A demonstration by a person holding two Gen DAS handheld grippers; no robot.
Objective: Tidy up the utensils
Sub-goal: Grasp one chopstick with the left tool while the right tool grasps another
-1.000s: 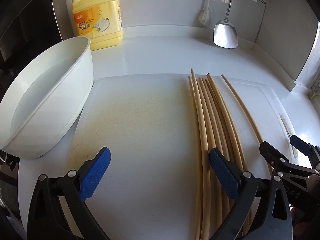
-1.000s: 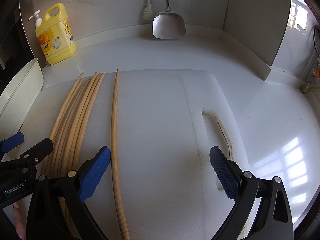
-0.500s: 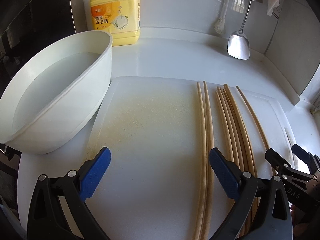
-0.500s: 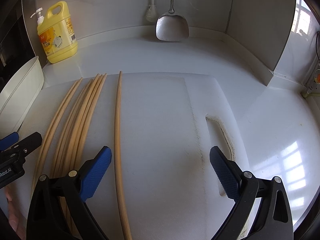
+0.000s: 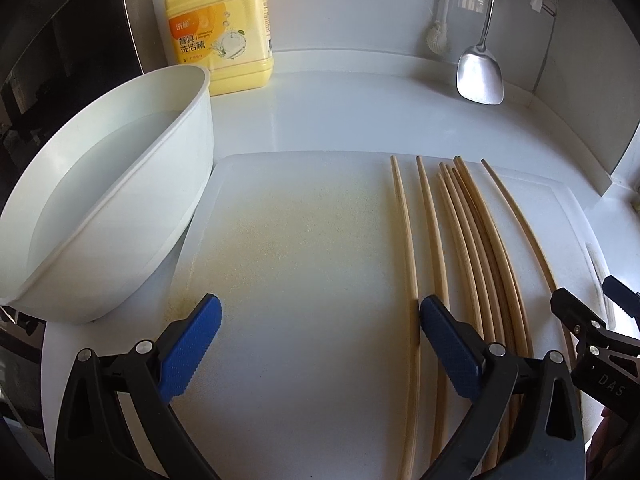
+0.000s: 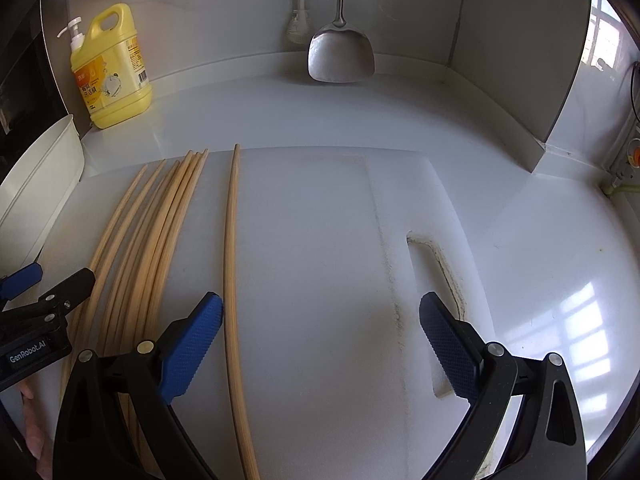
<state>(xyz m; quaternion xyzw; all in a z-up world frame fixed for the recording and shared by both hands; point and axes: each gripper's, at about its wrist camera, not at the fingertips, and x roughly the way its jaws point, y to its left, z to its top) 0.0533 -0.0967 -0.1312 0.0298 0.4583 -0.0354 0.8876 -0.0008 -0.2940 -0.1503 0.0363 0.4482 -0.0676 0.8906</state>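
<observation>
The chopsticks point(image 5: 476, 264) lie flat in a row on the white cutting board point(image 5: 304, 248) on the table point(image 5: 340, 120). The left hand-held gripper point(image 5: 320, 344) is wide open and holds nothing. Its right finger point(image 5: 448, 344) sits between the two leftmost sticks. The right hand-held gripper point(image 6: 320, 344) is wide open and empty too. One lone chopstick point(image 6: 230, 264) lies just inside its left finger point(image 6: 192, 344), and the other sticks lie to the left of it. A white bowl point(image 5: 100, 216) sits beside the board.
</observation>
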